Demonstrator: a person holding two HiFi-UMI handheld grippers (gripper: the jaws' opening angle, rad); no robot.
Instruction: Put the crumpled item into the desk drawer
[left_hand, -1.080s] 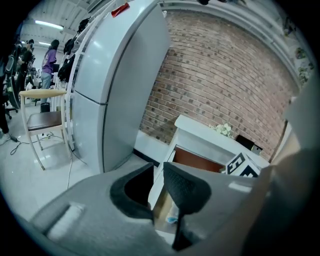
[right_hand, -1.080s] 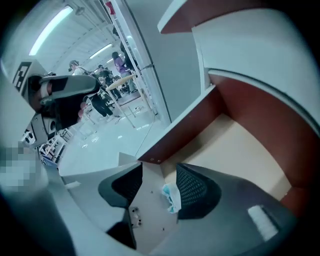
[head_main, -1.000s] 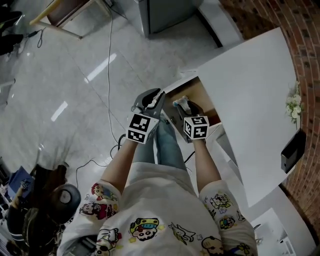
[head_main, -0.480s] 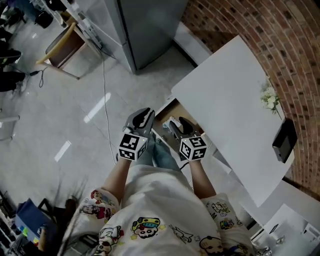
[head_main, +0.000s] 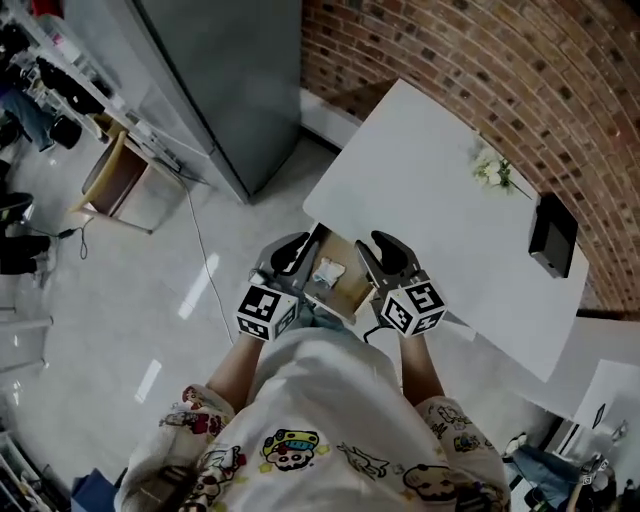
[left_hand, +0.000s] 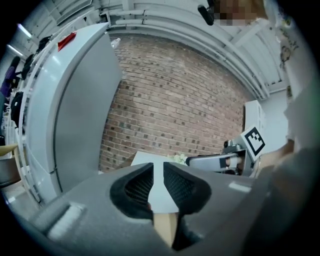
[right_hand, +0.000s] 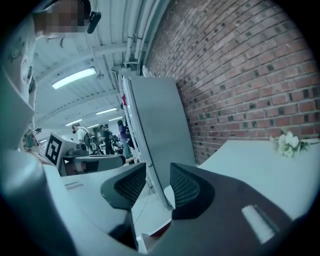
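While I am holding both tools over the open drawer (head_main: 350, 290), the crumpled item (head_main: 328, 272) is lying inside it, just under the white worktop (head_main: 440, 205) edge. My left tool (head_main: 288, 250) is standing narrowly apart, gripping nothing. My right tool (head_main: 385, 248) is standing wider, having just been closing, nothing between its jaws.

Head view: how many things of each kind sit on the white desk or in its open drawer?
Flower sprig: 1
Black box: 1
Crumpled item, in the drawer: 1
Total: 3
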